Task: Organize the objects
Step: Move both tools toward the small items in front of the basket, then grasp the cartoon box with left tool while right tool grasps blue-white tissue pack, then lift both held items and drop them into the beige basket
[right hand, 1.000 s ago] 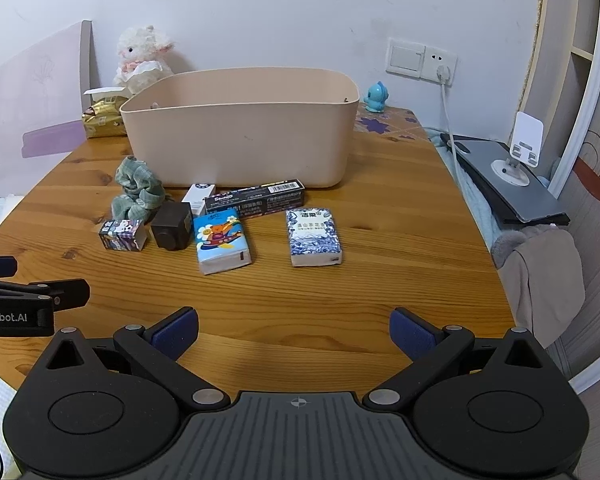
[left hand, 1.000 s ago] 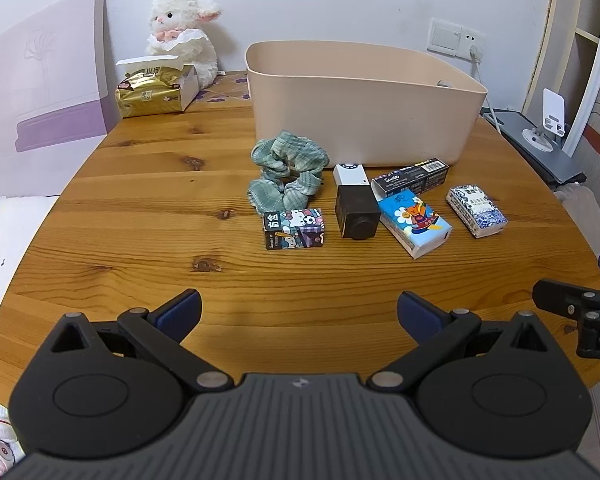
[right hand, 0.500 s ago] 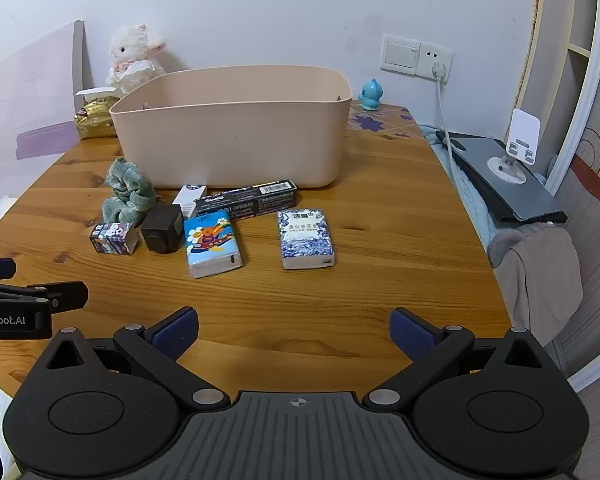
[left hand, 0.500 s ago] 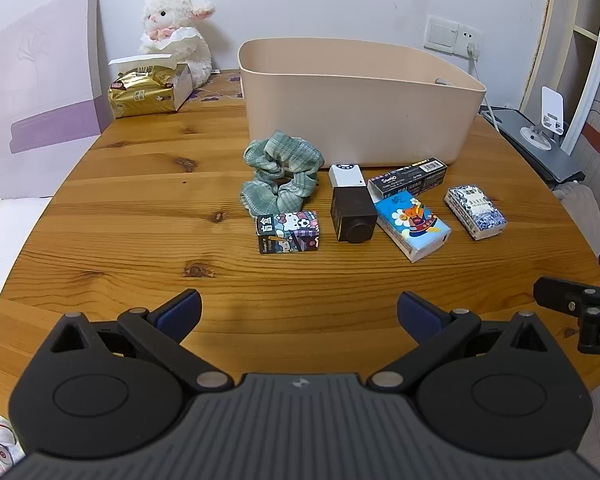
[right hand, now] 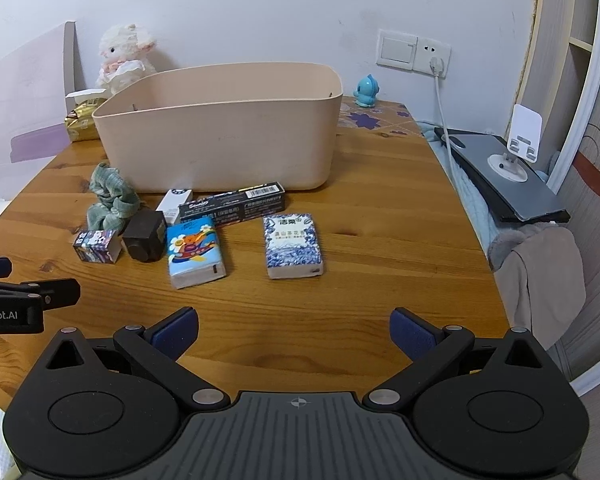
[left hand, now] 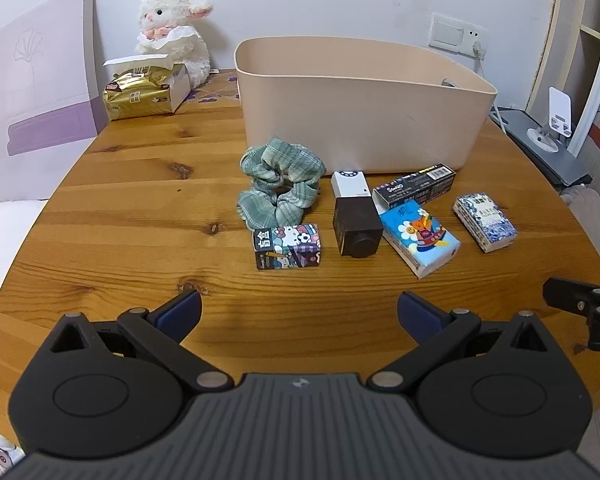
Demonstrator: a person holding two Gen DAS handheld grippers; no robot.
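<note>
A beige bin (left hand: pixel 360 108) (right hand: pixel 220 136) stands on the wooden table (left hand: pixel 140 216). In front of it lie a green scrunchie (left hand: pixel 278 186) (right hand: pixel 110 198), a cartoon box (left hand: pixel 287 246) (right hand: pixel 97 245), a dark brown block (left hand: pixel 357 228) (right hand: pixel 145 234), a small white box (left hand: pixel 350 185), a long black box (left hand: pixel 414 189) (right hand: pixel 234 203), a blue tissue pack (left hand: pixel 419 236) (right hand: pixel 194 251) and a blue-white tissue pack (left hand: pixel 484 222) (right hand: pixel 293 245). My left gripper (left hand: pixel 299 312) is open and empty, short of the cartoon box. My right gripper (right hand: pixel 294 332) is open and empty, short of the tissue packs.
A plush lamb (left hand: pixel 172 36) and a gold tissue package (left hand: pixel 138 96) sit at the table's back left. A blue figurine (right hand: pixel 366 90) stands at the back right. A phone stand on a grey tray (right hand: pixel 508 168) lies off the right edge.
Both grippers have shifted slightly, the left one a little closer to the objects; the right view has swung left. Both stay open. No object has moved.
</note>
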